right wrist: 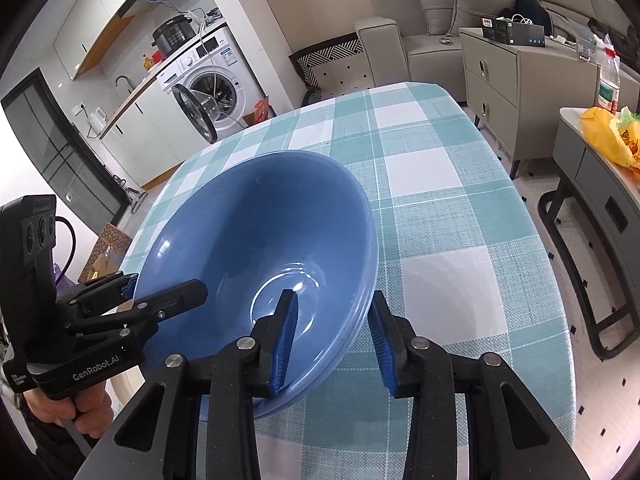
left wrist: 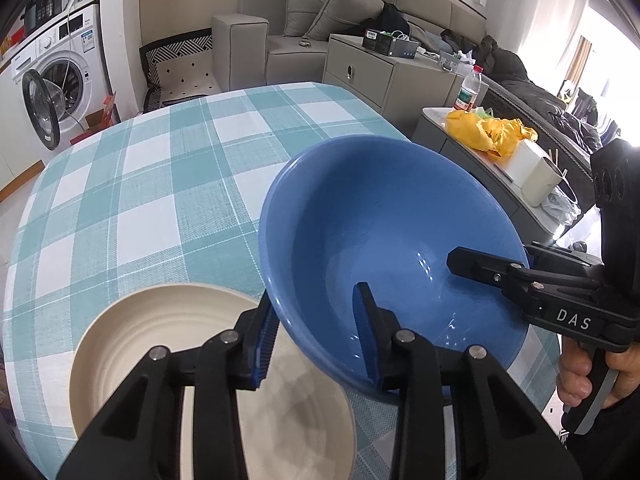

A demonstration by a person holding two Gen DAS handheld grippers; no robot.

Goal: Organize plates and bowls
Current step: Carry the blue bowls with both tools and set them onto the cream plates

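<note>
The left tongs point(left wrist: 320, 332) straddle the near rim of the blue bowl point(left wrist: 384, 240): 1 blue-padded finger sits inside the bowl, the other outside against its wall. The fingers stand a little apart with the rim between them; whether the pads press the wall firmly cannot be told.

The right tongs point(right wrist: 334, 340) straddle the opposite side of the rim in the same way, 1 finger inside the bowl point(right wrist: 256, 240), 1 outside. The outer pad shows a small gap to the bowl wall, so this pair looks partly open around the rim and not clamped on it.

The bowl is tilted, its far rim raised, and it sits between the 2 tongs. In the right wrist view its rim looks doubled near the fingers, as if 2 bowls are nested, though that cannot be told for sure.

Below and left of the left tongs lies a cream plate point(left wrist: 152, 340) on the checked tablecloth point(left wrist: 160, 168); the bowl's lower edge overlaps the plate's right side in the left wrist view. Whether the bowl touches the plate cannot be told.

Beyond the tongs, past the table, stand a washer point(right wrist: 216, 88), a grey sofa point(left wrist: 288, 44) and a cabinet point(left wrist: 368, 76). To the right of the left tongs, a side table holds a yellow bag point(left wrist: 484, 132) and a bottle point(left wrist: 470, 88).
</note>
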